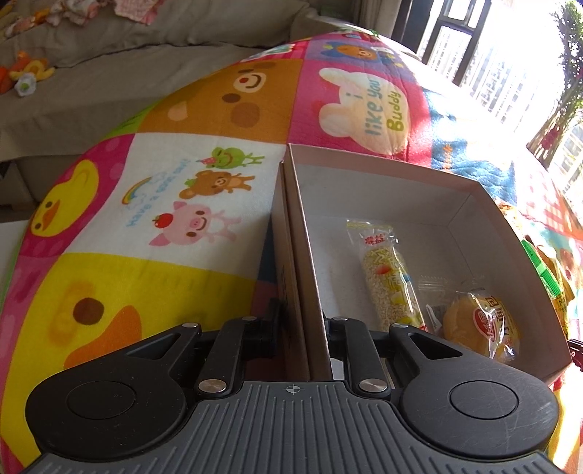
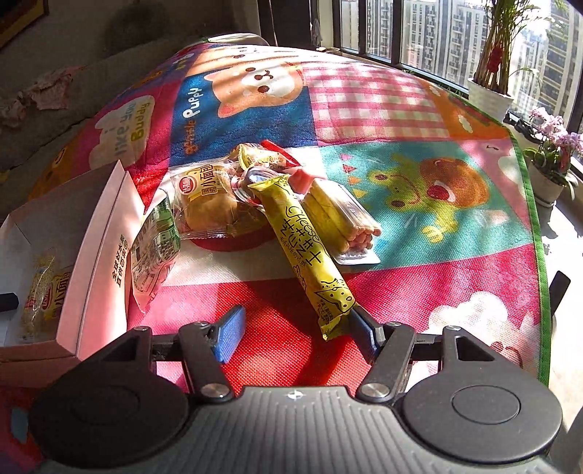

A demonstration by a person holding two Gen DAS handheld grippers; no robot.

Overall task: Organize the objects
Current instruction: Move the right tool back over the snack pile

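Snacks piled beside box; left tool clamps box wall; right tool released, cheese stick at fingertip.

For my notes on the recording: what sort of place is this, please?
Most likely a living room in a high-rise flat. A grey sofa with soft toys stands behind the cartoon-print cloth; large windows look out on apartment towers, and potted plants stand beside them.
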